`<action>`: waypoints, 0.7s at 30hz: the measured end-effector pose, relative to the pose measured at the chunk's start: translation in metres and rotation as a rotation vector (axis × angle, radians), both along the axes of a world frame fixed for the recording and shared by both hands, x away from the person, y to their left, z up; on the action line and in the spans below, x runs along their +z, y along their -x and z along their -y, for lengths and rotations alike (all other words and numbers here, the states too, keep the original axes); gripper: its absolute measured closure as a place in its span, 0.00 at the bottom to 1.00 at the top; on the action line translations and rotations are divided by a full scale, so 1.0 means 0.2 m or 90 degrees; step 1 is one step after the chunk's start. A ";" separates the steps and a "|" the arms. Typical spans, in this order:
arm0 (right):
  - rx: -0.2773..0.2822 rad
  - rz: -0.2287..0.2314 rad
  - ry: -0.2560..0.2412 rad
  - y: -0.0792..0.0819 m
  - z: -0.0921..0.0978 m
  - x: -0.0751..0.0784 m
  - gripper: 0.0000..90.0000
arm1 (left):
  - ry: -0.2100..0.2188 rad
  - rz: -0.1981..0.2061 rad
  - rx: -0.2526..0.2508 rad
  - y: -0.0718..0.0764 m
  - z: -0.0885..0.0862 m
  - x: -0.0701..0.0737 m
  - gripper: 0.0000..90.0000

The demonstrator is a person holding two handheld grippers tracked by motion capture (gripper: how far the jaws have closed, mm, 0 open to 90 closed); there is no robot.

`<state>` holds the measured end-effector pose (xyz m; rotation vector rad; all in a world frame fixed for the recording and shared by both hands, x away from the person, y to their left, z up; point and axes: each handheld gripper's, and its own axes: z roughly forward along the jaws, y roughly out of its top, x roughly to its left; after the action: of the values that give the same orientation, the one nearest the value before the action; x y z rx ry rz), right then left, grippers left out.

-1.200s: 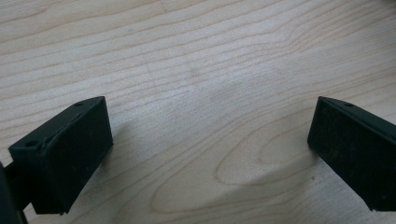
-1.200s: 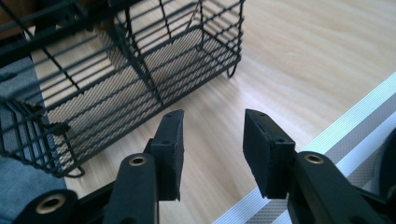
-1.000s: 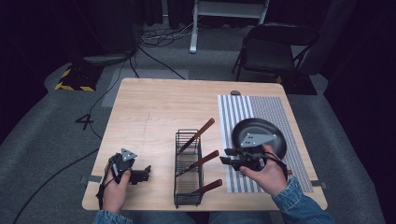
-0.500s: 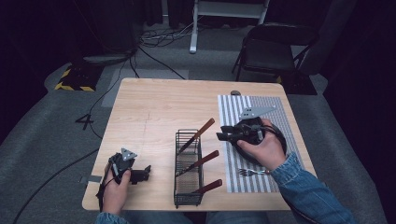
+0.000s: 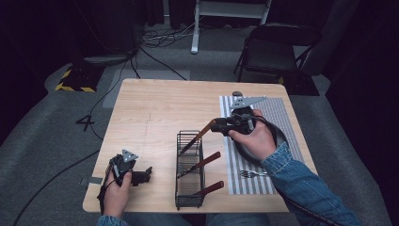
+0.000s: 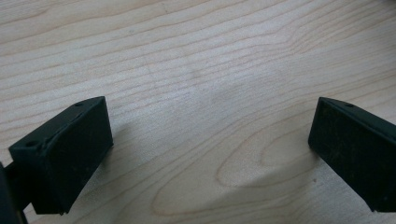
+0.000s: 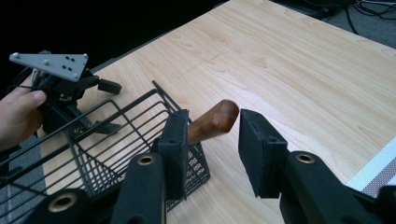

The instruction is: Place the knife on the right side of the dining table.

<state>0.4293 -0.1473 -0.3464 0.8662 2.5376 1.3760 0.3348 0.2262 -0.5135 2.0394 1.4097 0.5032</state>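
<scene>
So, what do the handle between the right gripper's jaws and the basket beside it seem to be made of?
The handle looks like reddish-brown wood with a smooth, slightly glossy finish: rounded end, soft sheen. The basket seems to be thin metal wire with a matte black coat, judging by its welded grid. The right gripper stands open around the handle.

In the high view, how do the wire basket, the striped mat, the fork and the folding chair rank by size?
1. Striped mat and folding chair: too alike, and the chair stands farther off.
2. Wire basket.
3. Fork.
</scene>
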 end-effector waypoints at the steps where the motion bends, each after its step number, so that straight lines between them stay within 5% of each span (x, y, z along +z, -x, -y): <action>1: -0.001 -0.003 -0.003 -0.01 0.00 0.00 0.73 | 0.000 0.000 0.000 0.00 0.00 0.00 0.00; 5: -0.001 0.001 -0.014 -0.01 -0.01 0.01 0.84 | 0.000 0.000 0.000 0.00 0.00 0.00 0.00; 13: 0.052 -0.023 -0.045 0.05 -0.04 0.07 0.90 | 0.000 0.000 0.000 0.00 0.00 0.00 0.00; 16: 0.050 0.003 -0.029 0.07 -0.06 0.11 0.90 | 0.000 0.000 0.000 0.00 0.00 0.00 0.00; 21: 0.046 0.003 -0.027 0.08 -0.05 0.18 0.91 | 0.000 0.000 0.000 0.00 0.00 0.00 0.00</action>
<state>0.4134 -0.1372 -0.3108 0.7834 2.5690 1.4560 0.3348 0.2262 -0.5134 2.0397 1.4097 0.5029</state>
